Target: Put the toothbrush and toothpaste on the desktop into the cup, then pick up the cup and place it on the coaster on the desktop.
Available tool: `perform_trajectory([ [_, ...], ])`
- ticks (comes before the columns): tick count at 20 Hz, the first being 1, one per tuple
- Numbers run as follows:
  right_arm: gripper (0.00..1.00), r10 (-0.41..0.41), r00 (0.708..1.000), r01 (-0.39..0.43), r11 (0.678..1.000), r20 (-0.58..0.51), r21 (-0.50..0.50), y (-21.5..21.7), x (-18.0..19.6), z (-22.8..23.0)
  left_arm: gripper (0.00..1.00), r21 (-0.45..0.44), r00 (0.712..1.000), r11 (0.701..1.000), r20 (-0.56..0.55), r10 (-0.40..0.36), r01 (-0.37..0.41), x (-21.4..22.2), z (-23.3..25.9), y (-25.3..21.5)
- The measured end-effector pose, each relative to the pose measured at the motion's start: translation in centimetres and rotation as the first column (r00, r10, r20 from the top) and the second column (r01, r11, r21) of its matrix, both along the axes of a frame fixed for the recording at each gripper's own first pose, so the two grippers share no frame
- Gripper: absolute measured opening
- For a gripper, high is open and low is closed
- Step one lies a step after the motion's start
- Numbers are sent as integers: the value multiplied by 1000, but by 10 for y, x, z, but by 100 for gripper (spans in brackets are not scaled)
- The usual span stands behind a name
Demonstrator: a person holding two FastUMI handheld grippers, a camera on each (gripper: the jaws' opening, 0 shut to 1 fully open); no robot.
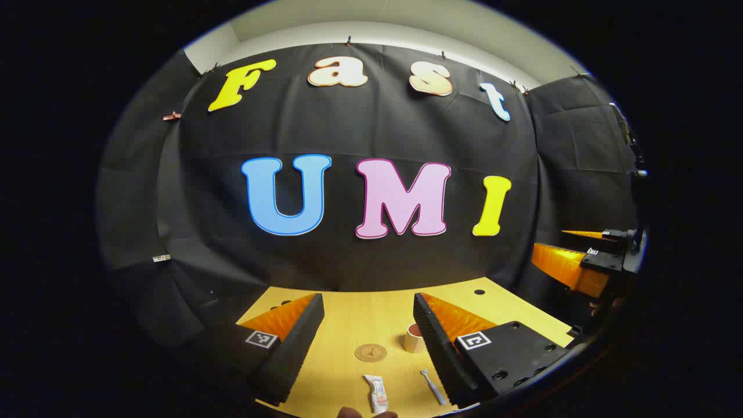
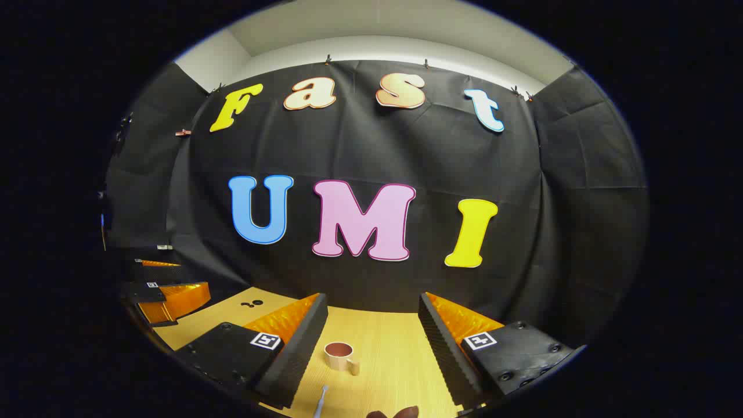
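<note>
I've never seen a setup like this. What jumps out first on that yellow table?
On the wooden desktop, a small cup stands upright beside a round coaster. Nearer the camera lie a toothpaste tube and a toothbrush, flat and apart from each other. The left hand-held gripper hangs open above them, and the right hand-held gripper is open too, framing the cup.

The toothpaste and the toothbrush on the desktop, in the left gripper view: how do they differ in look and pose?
The toothpaste is a broad, flat, pale tube with print on it; the toothbrush is thin and plain grey. The toothpaste lies nearer the middle between the left gripper fingers, while the toothbrush lies close beside one finger. Both lie flat on the desktop, outside the cup.
</note>
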State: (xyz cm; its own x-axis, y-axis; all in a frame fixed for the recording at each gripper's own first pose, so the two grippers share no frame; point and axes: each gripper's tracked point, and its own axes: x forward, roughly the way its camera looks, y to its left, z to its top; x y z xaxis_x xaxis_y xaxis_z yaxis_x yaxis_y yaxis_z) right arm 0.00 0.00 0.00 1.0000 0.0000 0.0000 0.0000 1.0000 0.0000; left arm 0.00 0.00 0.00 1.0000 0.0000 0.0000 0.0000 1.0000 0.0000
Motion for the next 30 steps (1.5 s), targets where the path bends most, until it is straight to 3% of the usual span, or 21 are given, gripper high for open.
perform_trajectory([
  [14,97,17,999,-16,1000,-49,1,-5,14,-19,96,24,999,1000,-35,-12,13,16,-14,-14],
  [17,97,16,998,-15,1000,-64,5,-6,16,-26,96,22,994,999,-108,-25,28,24,-36,-19],
  [18,97,15,997,-14,1000,-70,6,-7,15,-29,92,21,987,999,-153,-39,43,27,-52,-25],
  [19,97,13,997,-12,1000,-78,7,-8,16,-33,96,16,979,998,-197,-56,60,30,-67,-31],
  [24,97,3,989,-3,1000,-145,1,-13,12,-59,96,23,922,995,-378,-78,93,50,-148,-46],
  [30,98,-6,980,3,1000,-198,-13,-22,8,-81,95,11,793,999,-608,-34,52,62,-262,-48],
])
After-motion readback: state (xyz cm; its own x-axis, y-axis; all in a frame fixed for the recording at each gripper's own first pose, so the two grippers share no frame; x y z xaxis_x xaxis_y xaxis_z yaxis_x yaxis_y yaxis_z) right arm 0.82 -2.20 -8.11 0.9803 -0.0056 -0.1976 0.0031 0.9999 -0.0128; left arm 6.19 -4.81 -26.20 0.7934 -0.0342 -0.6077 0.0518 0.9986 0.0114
